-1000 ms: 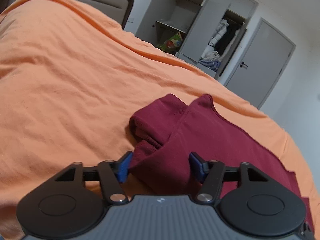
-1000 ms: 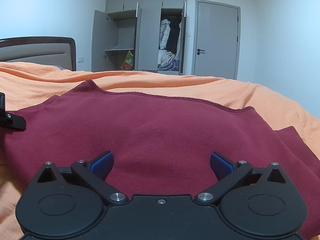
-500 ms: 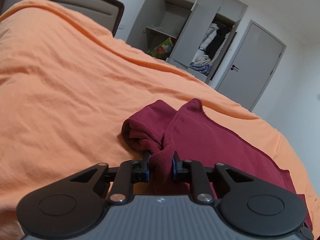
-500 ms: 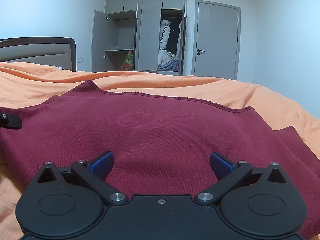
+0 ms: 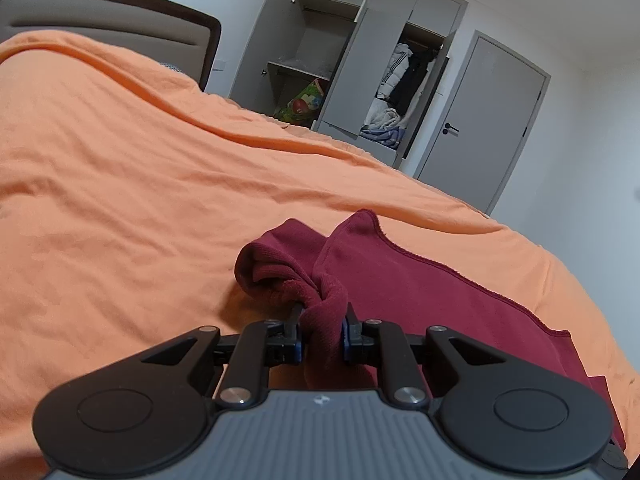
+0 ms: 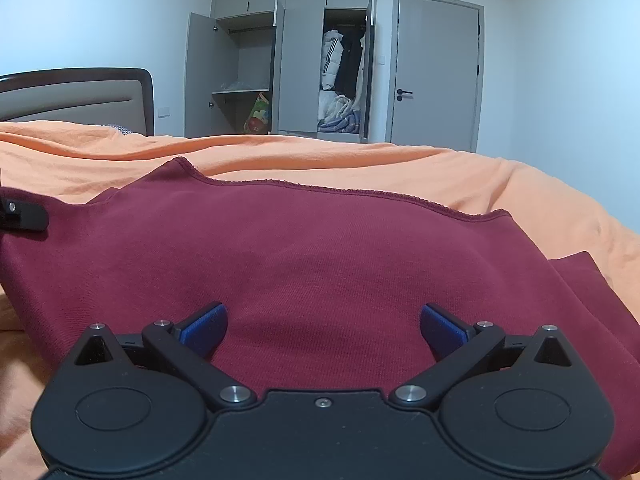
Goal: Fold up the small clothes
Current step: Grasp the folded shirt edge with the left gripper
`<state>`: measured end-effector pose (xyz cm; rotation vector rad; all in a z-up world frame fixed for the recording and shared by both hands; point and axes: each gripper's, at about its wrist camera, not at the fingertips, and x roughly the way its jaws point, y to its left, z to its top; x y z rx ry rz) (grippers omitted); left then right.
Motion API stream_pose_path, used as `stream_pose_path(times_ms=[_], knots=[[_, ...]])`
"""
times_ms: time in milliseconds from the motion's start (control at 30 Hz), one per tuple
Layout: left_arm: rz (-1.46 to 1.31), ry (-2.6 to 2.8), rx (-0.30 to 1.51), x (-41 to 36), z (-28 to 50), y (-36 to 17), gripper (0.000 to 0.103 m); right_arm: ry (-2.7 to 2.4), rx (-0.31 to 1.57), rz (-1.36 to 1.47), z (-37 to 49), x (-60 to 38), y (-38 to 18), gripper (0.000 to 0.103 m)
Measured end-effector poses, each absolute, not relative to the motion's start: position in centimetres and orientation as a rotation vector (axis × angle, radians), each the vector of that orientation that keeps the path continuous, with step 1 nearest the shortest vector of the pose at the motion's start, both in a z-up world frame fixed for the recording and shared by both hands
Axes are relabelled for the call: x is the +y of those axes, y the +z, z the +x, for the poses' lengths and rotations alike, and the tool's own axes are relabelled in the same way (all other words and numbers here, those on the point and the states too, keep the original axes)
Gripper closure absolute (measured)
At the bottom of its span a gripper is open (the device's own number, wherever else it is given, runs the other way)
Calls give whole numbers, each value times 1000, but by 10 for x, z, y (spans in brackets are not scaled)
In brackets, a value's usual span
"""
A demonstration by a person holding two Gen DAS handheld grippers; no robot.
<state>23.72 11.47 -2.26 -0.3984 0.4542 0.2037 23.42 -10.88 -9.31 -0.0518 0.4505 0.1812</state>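
A dark red garment [image 6: 320,252] lies spread on the orange bedsheet [image 6: 400,168]. In the left wrist view its near-left end [image 5: 280,268] is bunched into a roll, and my left gripper [image 5: 322,332] is shut on a fold of that cloth, lifted a little off the sheet. In the right wrist view my right gripper [image 6: 322,326] stands open low over the garment's near edge, with cloth showing between its blue pads [image 6: 204,324] but not pinched. Part of the left gripper [image 6: 24,216] shows at the far left edge.
The orange bedsheet [image 5: 140,200] covers the whole bed, with a padded headboard [image 5: 100,28] at the back left. Behind the bed stands a grey wardrobe [image 6: 288,60] with open doors and hanging clothes, next to a shut grey door [image 6: 434,72].
My left gripper went from open around the bunched cloth to shut on it, then rose slightly with the fold. The right gripper has stayed open and still.
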Motion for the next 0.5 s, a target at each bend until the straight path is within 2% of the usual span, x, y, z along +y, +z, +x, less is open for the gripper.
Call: stream_pose_path(times_ms=[500], knots=[[-358,199,453,110,240,-15,86,209,468,-56,239,-115,-87,0]])
